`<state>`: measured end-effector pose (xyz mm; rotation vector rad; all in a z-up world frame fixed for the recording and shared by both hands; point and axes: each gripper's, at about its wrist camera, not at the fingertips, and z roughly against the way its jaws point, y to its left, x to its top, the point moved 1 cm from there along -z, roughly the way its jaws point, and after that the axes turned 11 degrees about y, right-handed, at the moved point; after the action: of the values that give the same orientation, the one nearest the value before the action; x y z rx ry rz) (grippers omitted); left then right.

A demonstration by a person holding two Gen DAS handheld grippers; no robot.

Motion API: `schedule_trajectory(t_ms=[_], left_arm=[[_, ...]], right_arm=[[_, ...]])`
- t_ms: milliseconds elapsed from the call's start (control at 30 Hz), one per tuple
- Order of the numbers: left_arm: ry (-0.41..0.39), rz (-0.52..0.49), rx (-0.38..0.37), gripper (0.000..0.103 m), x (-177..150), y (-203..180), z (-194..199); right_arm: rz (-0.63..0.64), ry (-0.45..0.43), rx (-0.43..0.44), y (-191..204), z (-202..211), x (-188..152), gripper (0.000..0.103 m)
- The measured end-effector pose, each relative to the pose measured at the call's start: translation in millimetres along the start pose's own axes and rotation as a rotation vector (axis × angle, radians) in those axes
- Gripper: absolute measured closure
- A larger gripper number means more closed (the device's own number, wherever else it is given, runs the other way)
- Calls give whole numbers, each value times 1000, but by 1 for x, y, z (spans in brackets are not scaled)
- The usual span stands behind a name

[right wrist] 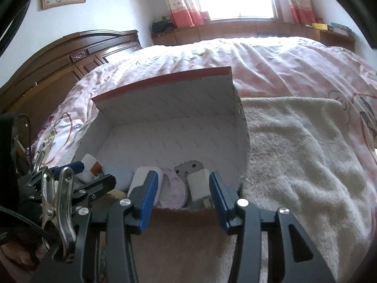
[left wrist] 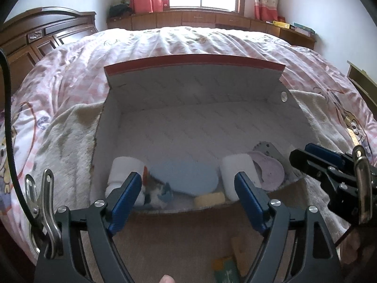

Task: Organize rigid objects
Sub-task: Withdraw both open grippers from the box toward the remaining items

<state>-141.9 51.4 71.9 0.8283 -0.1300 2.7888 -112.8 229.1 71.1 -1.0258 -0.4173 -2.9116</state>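
Note:
An open cardboard box (left wrist: 188, 99) with a white lining and red lid edge lies on the bed; it also shows in the right wrist view (right wrist: 165, 122). Inside sit a light blue flat piece (left wrist: 186, 176), two white blocks (left wrist: 238, 165) (left wrist: 124, 169), a purple disc (left wrist: 268, 169) (right wrist: 172, 188), a grey perforated metal piece (left wrist: 268, 148) (right wrist: 188, 167) and a yellow sponge-like piece (left wrist: 209, 199). My left gripper (left wrist: 188, 184) is open and empty at the box's near edge. My right gripper (right wrist: 182, 184) is open and empty, just right of the left one.
A cream fluffy towel (right wrist: 294, 146) lies under and right of the box on a pink quilt (left wrist: 165, 44). A dark wooden headboard (left wrist: 35, 40) is at left. A wooden ledge (left wrist: 200, 18) runs under the window. A green and tan object (left wrist: 226, 266) lies below the box.

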Motion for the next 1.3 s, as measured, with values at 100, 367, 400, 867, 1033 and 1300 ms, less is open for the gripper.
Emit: schedule_trajectory(t_ms=[100, 367, 400, 867, 1033, 1300], left_arm=[[-4, 0, 2, 20, -7, 0, 9], [-15, -17, -11, 20, -33, -5, 33], [-14, -20, -13, 20, -36, -6, 35], [47, -11, -7, 20, -90, -6, 36], [104, -20, 8, 20, -105, -11, 25], [146, -26, 36, 20, -113, -16, 11]], right_arm=[[0, -6, 2, 2, 8, -5, 56], [12, 12, -9, 11, 29, -32, 55], [14, 17, -9, 12, 31, -36, 55], [9, 55, -2, 21, 48, -83, 56], [9, 72, 2, 22, 49, -97, 55], [-3, 112, 9, 19, 43, -112, 56]])
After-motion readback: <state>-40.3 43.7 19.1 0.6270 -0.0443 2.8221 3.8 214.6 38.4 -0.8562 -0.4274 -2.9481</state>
